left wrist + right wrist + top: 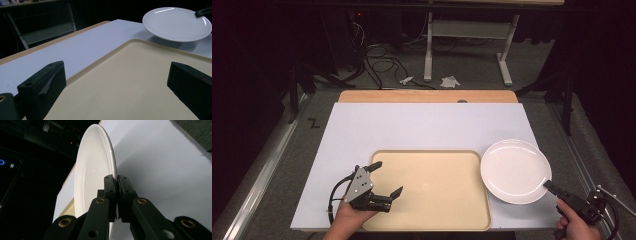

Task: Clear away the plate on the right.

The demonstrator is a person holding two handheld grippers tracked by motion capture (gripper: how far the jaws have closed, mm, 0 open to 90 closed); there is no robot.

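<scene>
From above, in the high view, a white sheet (422, 125) covers most of the wooden table (427, 96), and a beige tray (432, 190) lies on it near the person's edge. Just right of the tray is a white plate (515, 171), its left rim close to the tray's right edge. The right gripper (550, 187) comes in from the lower right corner, its tip on the plate's near right rim. The left gripper (387, 178), with its grey three-cornered plate on top, hovers over the tray's left part with its jaws spread wide and nothing between them.

Along the left gripper view, the two black jaws stand far apart at the bottom corners, with bare tray (130, 82) between them. Beyond it the plate (175, 23) sits raised off the white sheet (82, 47), a shadow beneath it, and a black jaw tip of the right gripper (203, 12) rests on its far rim.

Along the right gripper view, the right gripper (117, 185) has its jaws pinched together on the plate's (92, 172) thin rim, with the white sheet (162, 170) behind.
</scene>
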